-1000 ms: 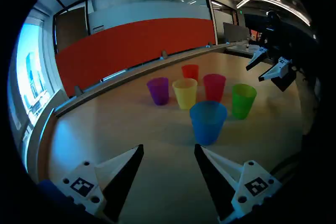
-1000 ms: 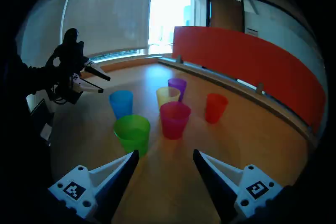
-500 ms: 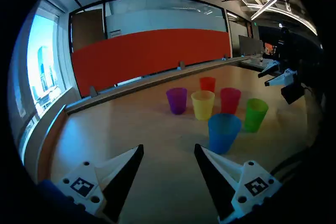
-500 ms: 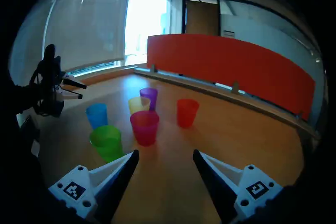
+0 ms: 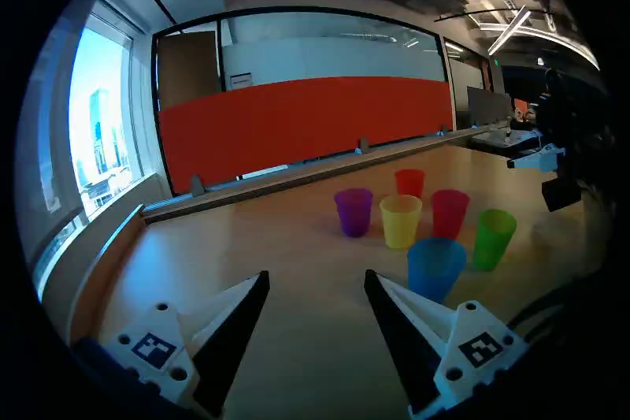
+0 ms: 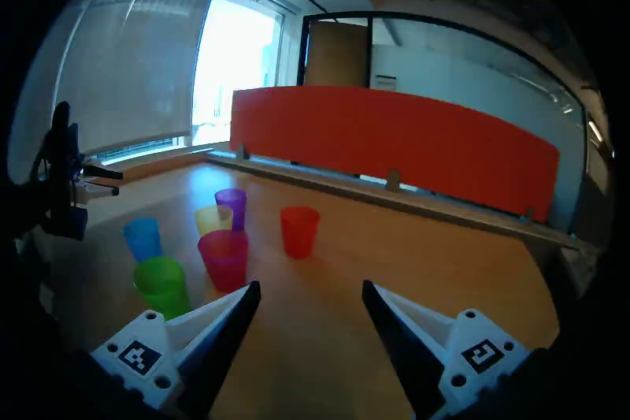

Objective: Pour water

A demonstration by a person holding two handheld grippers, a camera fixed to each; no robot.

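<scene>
Six cups (image 5: 400, 219) cluster right of centre; bare tabletop (image 5: 236, 247) spreads lower left. Your marker-tagged left gripper (image 5: 316, 276) and right gripper (image 6: 311, 286) gape empty.

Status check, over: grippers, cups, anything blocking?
Left gripper open, empty. Right gripper open, empty. Six cups upright on table, none held; blue cup nearest left, green cup nearest right. No obstruction seen.

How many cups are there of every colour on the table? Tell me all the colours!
Purple cup: 1
Yellow cup: 1
Red cup: 1
Pink cup: 1
Green cup: 1
Blue cup: 1
Total: 6 cups
</scene>
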